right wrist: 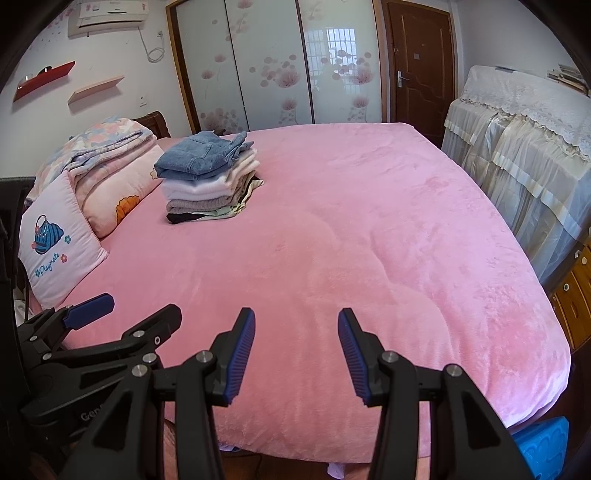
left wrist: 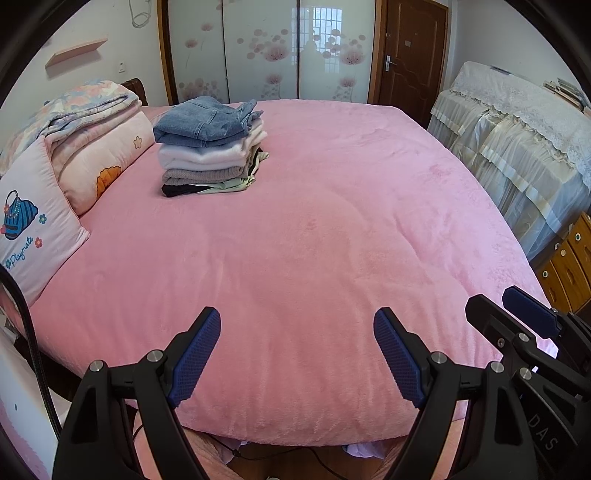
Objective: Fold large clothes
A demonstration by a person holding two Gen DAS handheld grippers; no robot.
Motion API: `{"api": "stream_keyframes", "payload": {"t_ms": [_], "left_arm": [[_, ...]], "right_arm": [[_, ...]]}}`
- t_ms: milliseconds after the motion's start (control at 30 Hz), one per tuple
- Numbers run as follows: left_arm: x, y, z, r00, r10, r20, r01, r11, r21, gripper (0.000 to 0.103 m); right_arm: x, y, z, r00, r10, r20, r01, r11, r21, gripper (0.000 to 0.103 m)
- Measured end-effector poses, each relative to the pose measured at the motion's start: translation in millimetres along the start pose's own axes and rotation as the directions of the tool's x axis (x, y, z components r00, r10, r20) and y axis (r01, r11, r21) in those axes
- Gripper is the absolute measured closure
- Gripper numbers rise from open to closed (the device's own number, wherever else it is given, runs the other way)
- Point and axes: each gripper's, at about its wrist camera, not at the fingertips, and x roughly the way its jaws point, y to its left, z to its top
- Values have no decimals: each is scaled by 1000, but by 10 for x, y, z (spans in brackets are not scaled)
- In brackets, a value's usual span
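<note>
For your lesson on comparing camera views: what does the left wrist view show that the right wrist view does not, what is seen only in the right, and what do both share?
Only the left wrist view: a black cable at its left edge.
Only the right wrist view: the air conditioner, a red shelf and a blue box beside the bed.
Both: the pink bed, the stack of folded clothes topped by jeans, the Playmate pillow, and the left gripper and right gripper, both open and empty.

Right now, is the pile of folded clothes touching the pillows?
Apart. The right wrist view shows a strip of pink blanket between the pile of folded clothes and the nearest pillow.
</note>
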Motion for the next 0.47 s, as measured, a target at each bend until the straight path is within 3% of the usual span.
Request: {"api": "stream_keyframes", "payload": {"t_ms": [467], "left_arm": [[17, -14, 5, 1000, 9, -1, -9, 1000, 1, 19]], "right_arm": [[2, -2, 3, 1000, -2, 1, 2, 1000, 0, 56]]}}
